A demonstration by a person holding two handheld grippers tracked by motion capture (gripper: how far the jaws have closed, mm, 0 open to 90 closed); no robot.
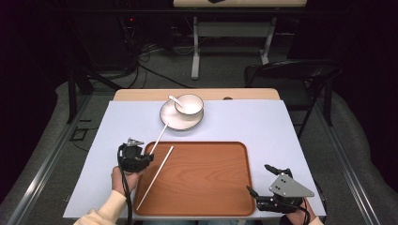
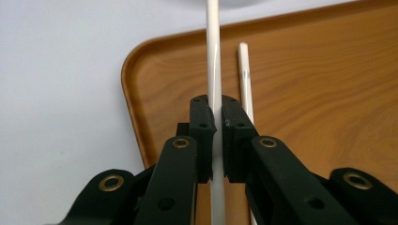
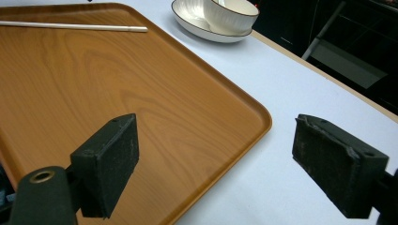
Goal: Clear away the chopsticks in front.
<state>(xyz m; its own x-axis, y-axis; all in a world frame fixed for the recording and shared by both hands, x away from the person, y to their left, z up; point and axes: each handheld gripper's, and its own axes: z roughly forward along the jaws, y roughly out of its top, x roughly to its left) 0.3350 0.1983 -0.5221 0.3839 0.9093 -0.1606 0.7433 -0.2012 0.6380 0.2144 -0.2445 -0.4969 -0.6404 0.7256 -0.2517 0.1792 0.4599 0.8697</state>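
My left gripper is shut on a white chopstick over the left rim of the wooden tray. The stick's far end reaches toward the plate. In the left gripper view the pads pinch this chopstick upright between them. A second white chopstick lies slanted along the tray's left side; it also shows just right of the held one. My right gripper stands open at the tray's near right corner, with nothing between its pads.
A white bowl with a white spoon in it sits on a white plate behind the tray. A pale sheet covers the table. A dark chair stands at the far right.
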